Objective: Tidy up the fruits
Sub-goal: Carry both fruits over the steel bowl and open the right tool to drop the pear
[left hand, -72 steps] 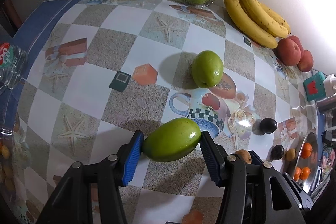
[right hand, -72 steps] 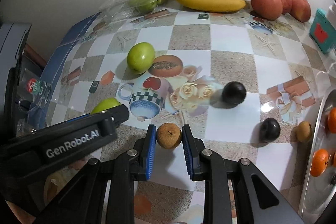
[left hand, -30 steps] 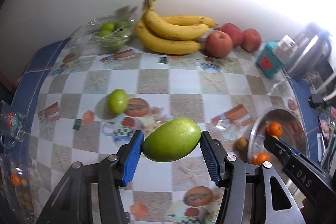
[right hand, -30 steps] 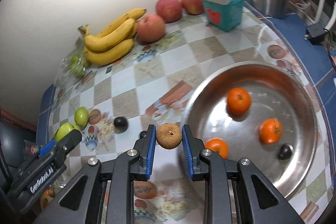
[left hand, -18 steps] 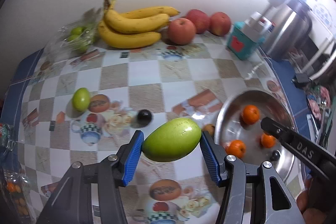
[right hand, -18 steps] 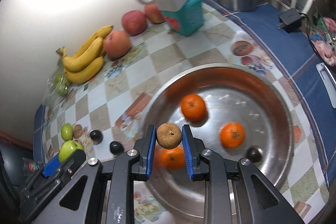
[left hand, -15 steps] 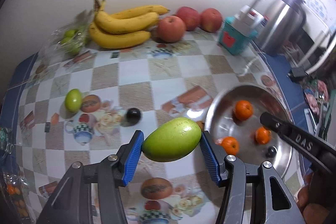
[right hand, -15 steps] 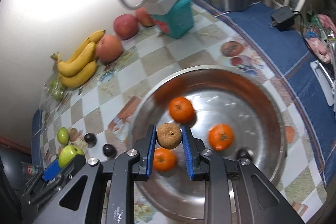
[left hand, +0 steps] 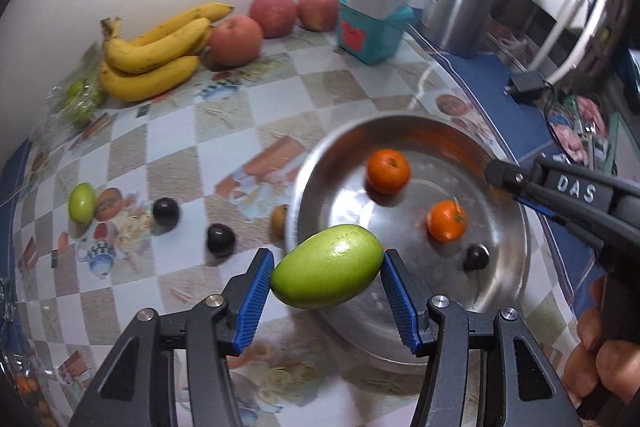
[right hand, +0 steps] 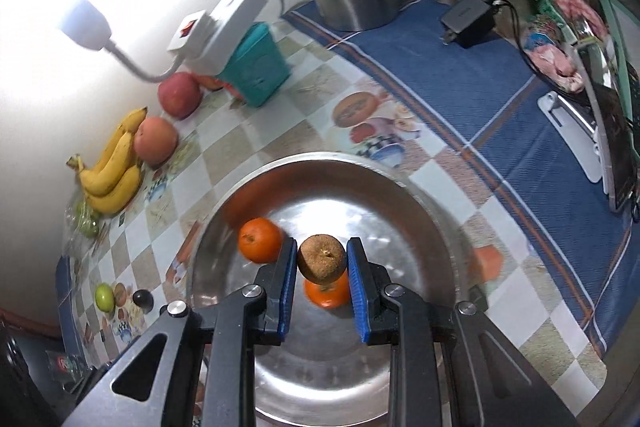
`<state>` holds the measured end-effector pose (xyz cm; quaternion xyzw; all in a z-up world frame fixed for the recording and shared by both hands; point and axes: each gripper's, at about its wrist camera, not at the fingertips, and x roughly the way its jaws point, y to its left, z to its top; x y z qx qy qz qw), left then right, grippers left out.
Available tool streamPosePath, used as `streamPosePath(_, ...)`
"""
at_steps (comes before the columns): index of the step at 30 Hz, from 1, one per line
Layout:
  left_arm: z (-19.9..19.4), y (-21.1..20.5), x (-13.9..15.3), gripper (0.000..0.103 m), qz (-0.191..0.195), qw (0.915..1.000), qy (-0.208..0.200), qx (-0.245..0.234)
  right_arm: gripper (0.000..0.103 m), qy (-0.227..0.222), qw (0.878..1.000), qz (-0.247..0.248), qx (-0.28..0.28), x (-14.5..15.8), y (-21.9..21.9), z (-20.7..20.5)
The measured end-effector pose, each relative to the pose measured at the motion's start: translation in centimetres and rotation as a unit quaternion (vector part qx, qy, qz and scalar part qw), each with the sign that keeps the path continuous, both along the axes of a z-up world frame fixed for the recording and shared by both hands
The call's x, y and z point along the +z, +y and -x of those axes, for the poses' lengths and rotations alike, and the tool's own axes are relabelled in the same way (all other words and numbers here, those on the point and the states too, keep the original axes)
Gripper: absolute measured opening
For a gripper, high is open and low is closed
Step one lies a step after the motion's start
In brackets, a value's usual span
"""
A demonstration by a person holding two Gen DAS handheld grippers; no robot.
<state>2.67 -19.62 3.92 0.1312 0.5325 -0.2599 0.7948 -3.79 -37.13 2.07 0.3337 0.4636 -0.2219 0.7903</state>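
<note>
Our left gripper (left hand: 327, 283) grips a green mango (left hand: 327, 271) lengthwise between its blue pads, low in the frame's centre, over the near-left rim of the steel bowl (left hand: 516, 267). Our right gripper (right hand: 322, 267) is clamped on a small brown fruit (right hand: 321, 257), held above the bowl's middle. In the bowl we see oranges (left hand: 388, 171) and a dark plum (left hand: 476, 257). On the worktop (left hand: 240, 115), two more plums (left hand: 166, 211) lie at left; bananas (left hand: 156, 55) sit upper left.
</note>
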Motion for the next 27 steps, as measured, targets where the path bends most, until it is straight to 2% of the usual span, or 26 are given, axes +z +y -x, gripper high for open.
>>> streamPosePath(12,1.8,-2.7,-2.2,0.059,-0.019,0.9989,0.028,-0.033,0.026,0.031,0.999,-0.016,-0.015,-2.8,-0.9,0.1)
streamPosePath(27,2.0,-3.1,-4.0,0.059,-0.032,0.9975,0.055,-0.032,0.026,0.067,0.997,-0.023,-0.017,-4.1,-1.0,0.0)
